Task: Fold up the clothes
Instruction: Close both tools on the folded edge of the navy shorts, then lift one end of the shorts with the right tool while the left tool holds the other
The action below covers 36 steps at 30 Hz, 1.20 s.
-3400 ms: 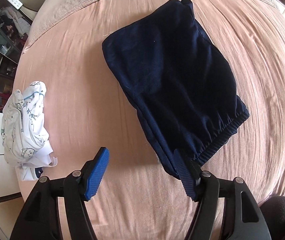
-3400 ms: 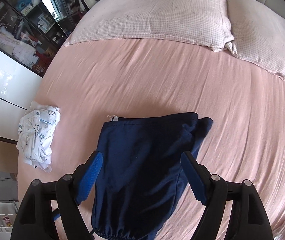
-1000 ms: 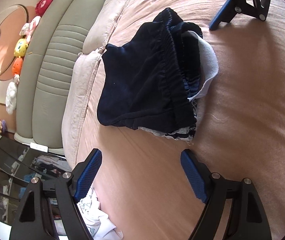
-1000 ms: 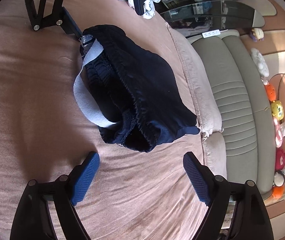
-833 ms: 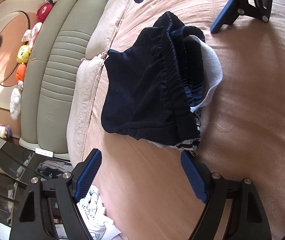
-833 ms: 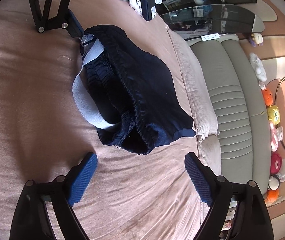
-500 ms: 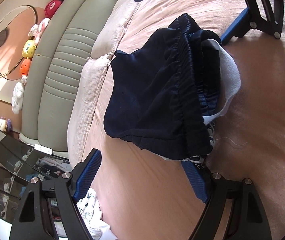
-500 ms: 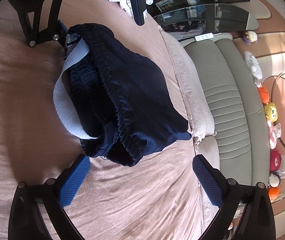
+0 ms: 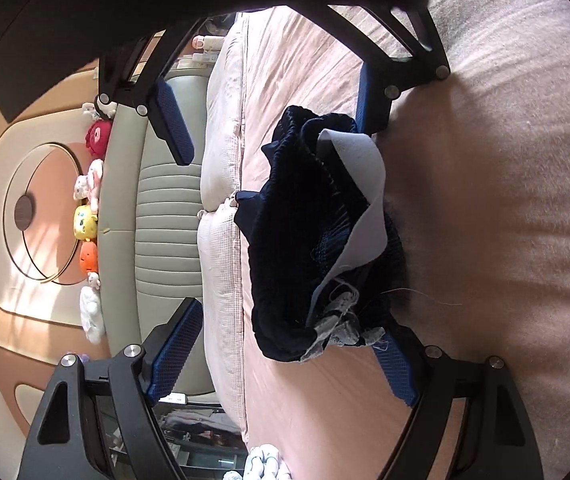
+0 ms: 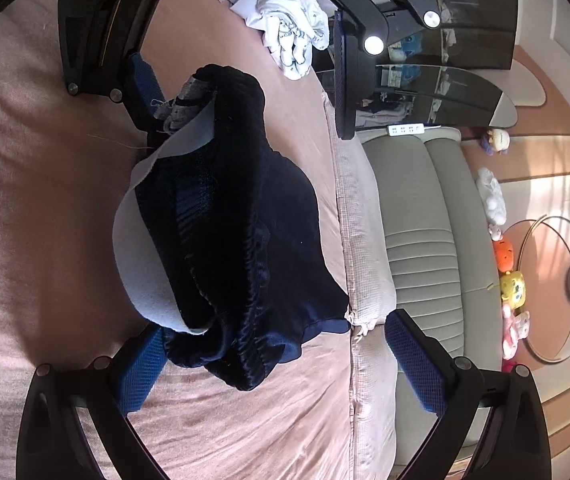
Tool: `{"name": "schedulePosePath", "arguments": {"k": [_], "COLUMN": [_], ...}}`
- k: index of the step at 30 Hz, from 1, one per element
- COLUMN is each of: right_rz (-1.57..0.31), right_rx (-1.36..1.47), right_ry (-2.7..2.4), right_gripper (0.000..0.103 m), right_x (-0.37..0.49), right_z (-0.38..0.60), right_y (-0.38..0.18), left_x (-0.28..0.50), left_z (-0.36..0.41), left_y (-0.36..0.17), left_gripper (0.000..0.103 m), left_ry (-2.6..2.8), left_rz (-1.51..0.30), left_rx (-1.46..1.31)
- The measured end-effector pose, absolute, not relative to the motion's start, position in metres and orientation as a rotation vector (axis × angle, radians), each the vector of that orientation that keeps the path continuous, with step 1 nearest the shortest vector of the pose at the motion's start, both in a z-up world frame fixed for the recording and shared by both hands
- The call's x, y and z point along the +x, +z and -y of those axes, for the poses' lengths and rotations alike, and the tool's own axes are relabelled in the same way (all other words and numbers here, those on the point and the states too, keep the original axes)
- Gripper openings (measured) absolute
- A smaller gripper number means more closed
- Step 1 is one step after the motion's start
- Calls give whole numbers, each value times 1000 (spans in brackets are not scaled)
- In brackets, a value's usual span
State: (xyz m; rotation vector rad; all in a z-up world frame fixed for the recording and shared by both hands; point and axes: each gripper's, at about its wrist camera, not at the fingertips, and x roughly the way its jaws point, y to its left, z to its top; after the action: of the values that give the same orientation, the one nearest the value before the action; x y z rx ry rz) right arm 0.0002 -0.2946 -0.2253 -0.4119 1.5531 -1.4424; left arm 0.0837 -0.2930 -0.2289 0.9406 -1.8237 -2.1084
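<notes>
Folded navy shorts [image 9: 293, 240] on bed [image 9: 505, 220], both tongs apparently spread wide

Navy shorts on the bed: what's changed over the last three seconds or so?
The navy shorts, flat earlier, are now folded into a thick bundle with pale lining showing. The left gripper and right gripper have closed in on opposite ends, jaws open, one finger of each against the fabric. The white printed garment and pink bedsheet are unchanged.
</notes>
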Motion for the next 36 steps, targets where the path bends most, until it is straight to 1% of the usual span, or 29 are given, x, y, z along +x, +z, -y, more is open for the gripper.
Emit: {"name": "schedulePosePath", "arguments": {"k": [1, 2, 4, 5, 6, 7, 13, 22, 24, 25, 26, 27, 28, 29, 30, 32, 33, 36], "right_rz": [-1559, -1567, -1616, -1647, -1671, -1673, -1641, -1602, -1596, -1593, -1590, -1588, -1587, -1587, -1586, -1589, -1593, -1620], "right_rx": [-388, -370, -400, -426, -450, -446, -345, -244, -230, -222, -216, -212, -210, -207, -207, -210, -218, -257], "right_ry": [-1420, -1397, -1333, -1299, -1275, -1273, -1280, -1297, -1295, -1294, -1293, -1292, -1292, -1294, -1296, -1301, -1303, -1310], "right_gripper": [90, 83, 53, 45, 35, 29, 29, 29, 29, 29, 29, 29, 29, 29, 29, 29, 29, 30], "right_x": [1, 2, 9, 12, 14, 15, 10, 5, 4, 3, 1, 0, -1, -1, -1, -1, -2, 1], "right_z": [294, 293, 287, 284, 282, 282, 290, 301, 303, 304, 305, 305, 305, 306, 307, 307, 307, 307], "right_y": [-226, -228, -237, -242, -247, -248, -240, -232, -231, -230, -230, -230, -230, -230, -231, -232, -233, -237], "left_x": [83, 83, 82, 81, 81, 80, 78, 84, 84, 85, 85, 86, 87, 89, 92, 92, 90, 79], "left_z": [293, 294, 294, 294, 295, 295, 297, 290, 289, 289, 289, 289, 289, 289, 288, 288, 289, 298], "left_y": [-229, -229, -228, -228, -228, -228, -228, -232, -232, -233, -233, -235, -237, -240, -244, -244, -240, -221], "left_gripper": [82, 82, 82, 82, 82, 82, 82, 81, 77, 75, 65, 46, 36, 23, 16, 15, 15, 17], "left_ry": [-2109, -2110, -2111, -2112, -2113, -2113, -2117, -2117, -2114, -2121, -2140, -2169, -2199, -2215, -2225, -2248, -2279, -2426], "left_rz": [1824, 1825, 1826, 1827, 1827, 1828, 1832, 1954, 1967, 1964, 1953, 1938, 1920, 1919, 1925, 1899, 1856, 1629], "left_rx": [943, 946, 952, 954, 957, 960, 977, 905, 893, 906, 945, 999, 1055, 1074, 1080, 1089, 1113, 1230]}}
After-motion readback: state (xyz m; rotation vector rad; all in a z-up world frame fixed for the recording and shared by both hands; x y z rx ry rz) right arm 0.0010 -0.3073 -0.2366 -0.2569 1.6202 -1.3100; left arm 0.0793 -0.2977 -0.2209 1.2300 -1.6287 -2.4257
